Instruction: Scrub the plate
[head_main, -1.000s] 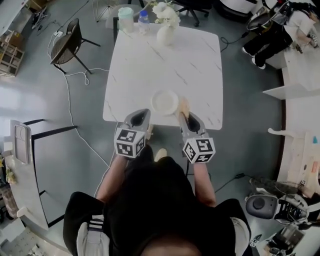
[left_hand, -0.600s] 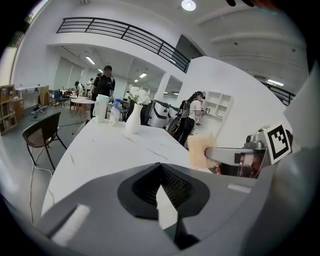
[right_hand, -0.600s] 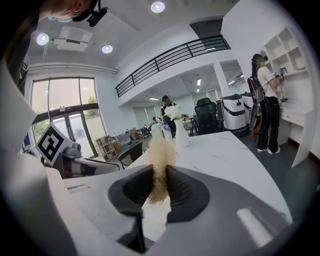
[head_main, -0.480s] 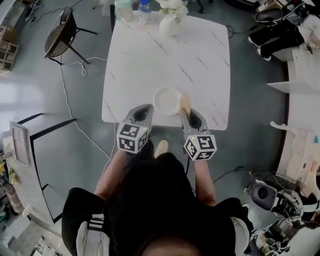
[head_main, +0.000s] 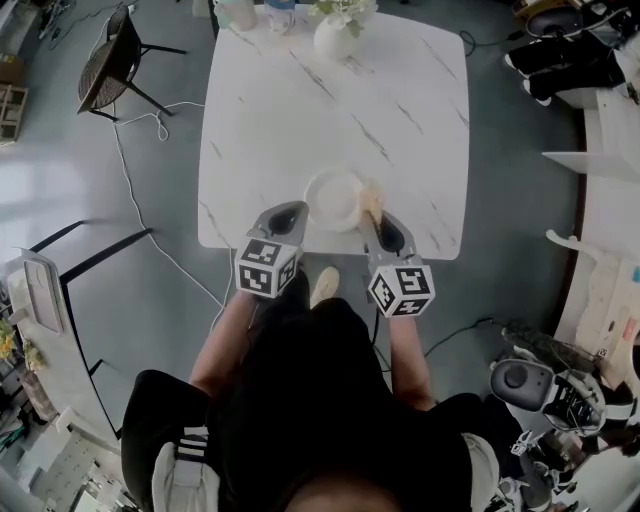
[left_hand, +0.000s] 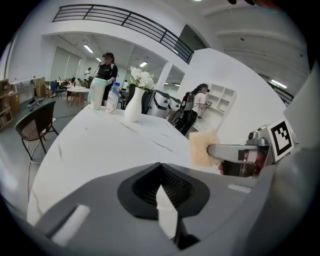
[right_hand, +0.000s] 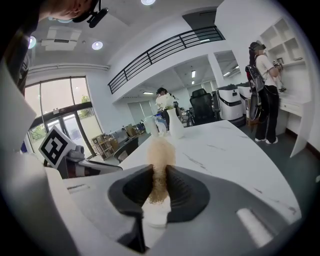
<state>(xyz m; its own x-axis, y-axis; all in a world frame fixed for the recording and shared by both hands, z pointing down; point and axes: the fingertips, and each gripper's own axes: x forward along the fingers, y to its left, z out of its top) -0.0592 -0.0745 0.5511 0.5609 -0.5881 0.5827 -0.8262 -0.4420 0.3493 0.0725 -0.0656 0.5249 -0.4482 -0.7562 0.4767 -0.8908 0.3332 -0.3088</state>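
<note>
Your plate (head_main: 333, 198) is a plain white round one with a shallow raised rim. It sits flat on the white marble table (head_main: 300, 110), close to the edge nearest you and roughly midway along it. It looks bare, though the head view is too small to show any marks on it.

Your left gripper (left_hand: 161, 166) has its jaws pressed together with nothing between them. Its tip is just off the plate's near-left rim. Your right gripper (right_hand: 159, 169) is clamped on a tan scrub pad (right_hand: 160, 147), which sticks up past the pads as a fuzzy tuft.

Only the head view shows the plate. In both gripper views the gripper's own body covers the spot where it lies. The pale patch under the right jaws could be the plate or the tabletop, and I can't say which.

The left gripper view shows what the head view does not: the pad from the side, on the end of your right gripper. It also takes in a white vase (left_hand: 134, 104) of flowers at the far end of the table.

Compared with a second ago, the plate has kept its place on the table. Both grippers have sunk towards it. The pad, which sat off the plate's near-right rim, is now level with its middle, just beside the right rim.
</note>
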